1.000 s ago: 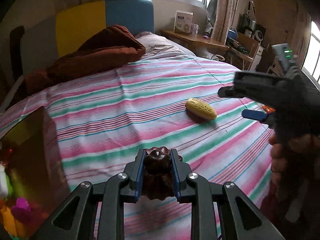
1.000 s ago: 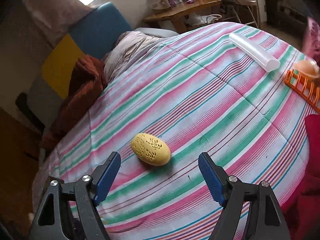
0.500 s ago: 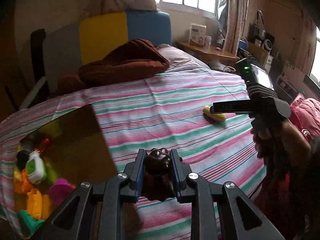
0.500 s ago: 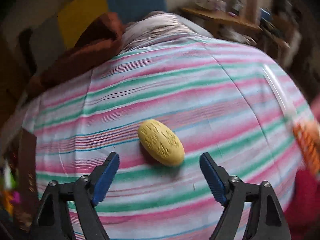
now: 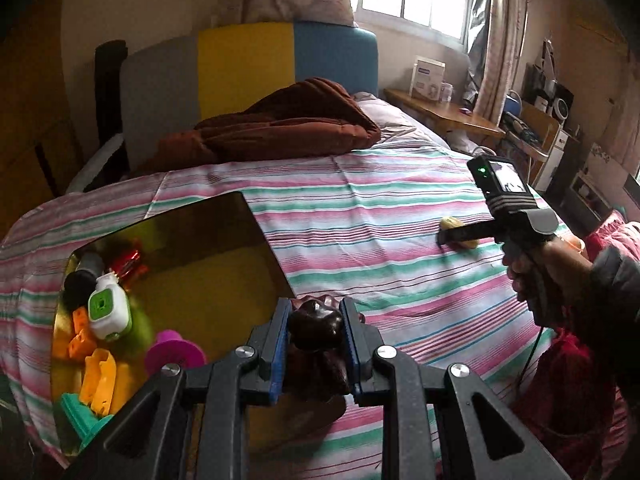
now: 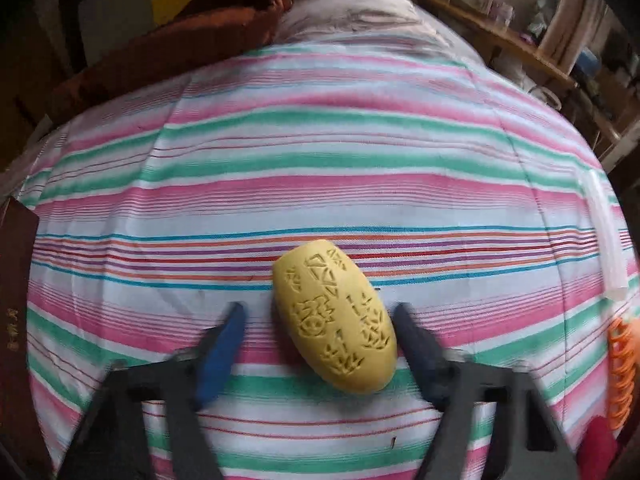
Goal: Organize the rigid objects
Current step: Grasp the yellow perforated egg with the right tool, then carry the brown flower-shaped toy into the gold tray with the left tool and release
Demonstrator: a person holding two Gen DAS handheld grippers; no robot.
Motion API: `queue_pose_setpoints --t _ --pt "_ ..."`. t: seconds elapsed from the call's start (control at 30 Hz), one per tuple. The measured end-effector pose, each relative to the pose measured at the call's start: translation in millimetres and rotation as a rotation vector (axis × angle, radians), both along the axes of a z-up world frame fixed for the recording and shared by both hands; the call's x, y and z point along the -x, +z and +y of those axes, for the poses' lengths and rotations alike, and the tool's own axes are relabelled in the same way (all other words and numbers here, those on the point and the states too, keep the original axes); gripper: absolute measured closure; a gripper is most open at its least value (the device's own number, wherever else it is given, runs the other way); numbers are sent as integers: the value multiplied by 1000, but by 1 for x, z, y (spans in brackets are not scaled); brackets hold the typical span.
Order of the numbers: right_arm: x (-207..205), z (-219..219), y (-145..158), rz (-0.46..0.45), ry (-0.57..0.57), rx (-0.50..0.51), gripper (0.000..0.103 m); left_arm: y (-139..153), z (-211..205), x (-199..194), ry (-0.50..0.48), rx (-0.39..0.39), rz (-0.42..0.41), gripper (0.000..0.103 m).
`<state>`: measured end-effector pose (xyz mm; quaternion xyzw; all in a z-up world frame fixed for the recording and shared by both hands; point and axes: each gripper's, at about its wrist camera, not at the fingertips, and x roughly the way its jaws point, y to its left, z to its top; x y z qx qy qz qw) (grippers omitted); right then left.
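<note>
Your left gripper (image 5: 316, 344) is clenched on a dark brown fluted object (image 5: 316, 326), its blue-padded fingers (image 5: 279, 350) pressing both sides, and holds it above the near edge of the striped bed (image 5: 360, 216), just beside the corner of a tinted storage bin (image 5: 224, 264). Inside that bin lie a jumble of small things: a white and green gadget (image 5: 107, 312), a magenta spool (image 5: 173, 354), orange and yellow pieces (image 5: 94, 372), a teal piece (image 5: 78, 412) and something red and shiny (image 5: 128, 262).

Your right gripper (image 6: 320, 334) points steeply down at a yellow oval object (image 6: 336, 320) with carved patterns, which lies on the bedspread (image 6: 320, 160) between the fingers (image 6: 220, 348). The jaws have just been closing around it; a strip of bedspread shows between the left finger and the object, while the right finger sits right at its edge, though motion blur keeps contact from being certain.

From the left wrist view, your right hand (image 5: 532, 268) grips the handle of that tool over the far right side of the bed, with the yellow object partly hidden behind its fingers. A brown quilt (image 5: 280, 124) is heaped at the head of the bed, against a yellow and blue headboard (image 5: 280, 56). An orange rack (image 6: 622, 368) and a clear tube (image 6: 606, 232) sit at the bed's right edge.
</note>
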<state>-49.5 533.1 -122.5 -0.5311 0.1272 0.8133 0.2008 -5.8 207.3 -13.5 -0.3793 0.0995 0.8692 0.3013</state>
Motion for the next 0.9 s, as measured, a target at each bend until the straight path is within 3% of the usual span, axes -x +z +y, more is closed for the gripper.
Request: queue_pose_setpoints --t 0.3,0.4,0.9 --pt "-15 -72 5 -10 160 34 58 1 -20 -2 43 -11 0 80" --pt "-18 -87 4 -4 189 0 58 3 -32 -5 66 -20 8 80" --pt "-29 -94 1 54 228 -48 57 5 -89 -8 191 -36 14 80"
